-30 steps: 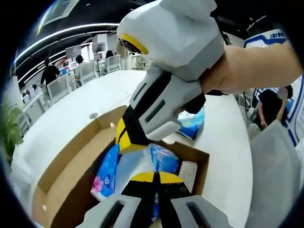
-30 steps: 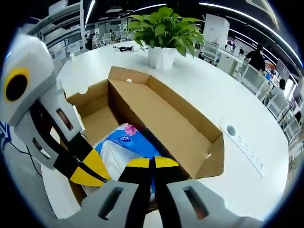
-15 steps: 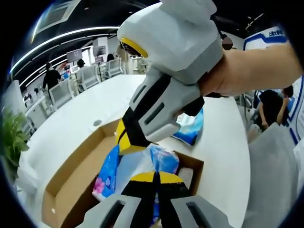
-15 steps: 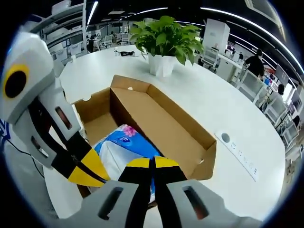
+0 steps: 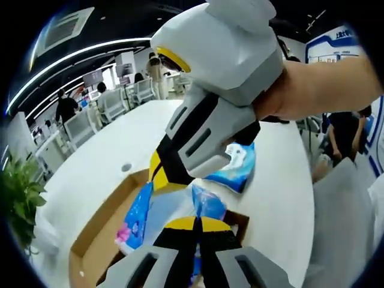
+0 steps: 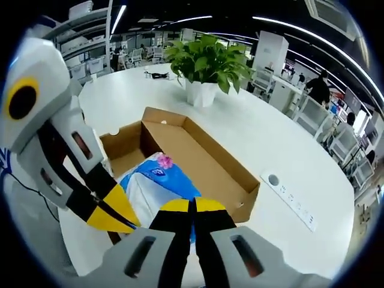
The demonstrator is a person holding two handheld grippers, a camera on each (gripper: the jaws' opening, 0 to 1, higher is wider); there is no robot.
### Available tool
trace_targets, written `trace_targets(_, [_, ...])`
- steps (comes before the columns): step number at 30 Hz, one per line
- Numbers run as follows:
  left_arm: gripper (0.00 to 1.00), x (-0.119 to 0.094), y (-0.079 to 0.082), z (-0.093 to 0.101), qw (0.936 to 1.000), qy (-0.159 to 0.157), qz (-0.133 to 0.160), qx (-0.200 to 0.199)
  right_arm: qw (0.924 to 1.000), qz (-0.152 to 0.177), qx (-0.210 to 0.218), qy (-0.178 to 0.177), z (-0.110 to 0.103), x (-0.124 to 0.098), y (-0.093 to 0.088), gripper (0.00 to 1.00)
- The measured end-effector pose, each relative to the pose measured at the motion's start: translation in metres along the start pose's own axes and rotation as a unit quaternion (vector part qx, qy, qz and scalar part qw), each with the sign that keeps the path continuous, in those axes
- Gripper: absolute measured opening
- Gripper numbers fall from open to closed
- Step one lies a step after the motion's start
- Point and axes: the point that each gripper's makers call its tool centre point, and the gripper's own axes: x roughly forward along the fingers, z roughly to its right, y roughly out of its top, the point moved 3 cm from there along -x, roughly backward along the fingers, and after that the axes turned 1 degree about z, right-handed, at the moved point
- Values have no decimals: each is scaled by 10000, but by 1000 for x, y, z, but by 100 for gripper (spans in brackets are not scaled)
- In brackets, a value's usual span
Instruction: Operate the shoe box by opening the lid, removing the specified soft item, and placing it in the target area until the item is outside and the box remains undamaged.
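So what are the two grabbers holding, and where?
Both the left gripper and right gripper are shut on the blue tissue pack, pinching its near edge above the open shoe box.

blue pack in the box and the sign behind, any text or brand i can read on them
Blue tissue pack: a small dark logo patch near its pink flower print, too blurred to read.
Second blue pack on the table: white print, no legible words.
Blue and white sign in the left gripper view: characters on the blue band, too small to read.
No text reads clearly.
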Motion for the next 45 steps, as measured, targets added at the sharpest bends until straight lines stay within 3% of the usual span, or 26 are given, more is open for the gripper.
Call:
trace_targets(6, [0, 0, 14, 5, 10000, 33, 25, 79, 9999, 88, -19, -45, 4, -14, 4, 0])
trace_targets(19, [0, 12, 43, 30, 9996, -7, 15, 272, 9998, 136, -22, -127, 22, -45, -11, 0])
trace_targets(30, [0, 35, 76, 56, 9989, -118, 33, 445, 9995, 149, 60, -266, 39, -88, -38, 0])
trace_targets(32, [0, 41, 83, 62, 9988, -142, 36, 476, 9994, 149, 75, -293, 53, -89, -43, 0])
trace_targets(45, [0, 85, 119, 95, 9979, -304, 26, 572, 9989, 114, 203, -407, 85, -131, -86, 0])
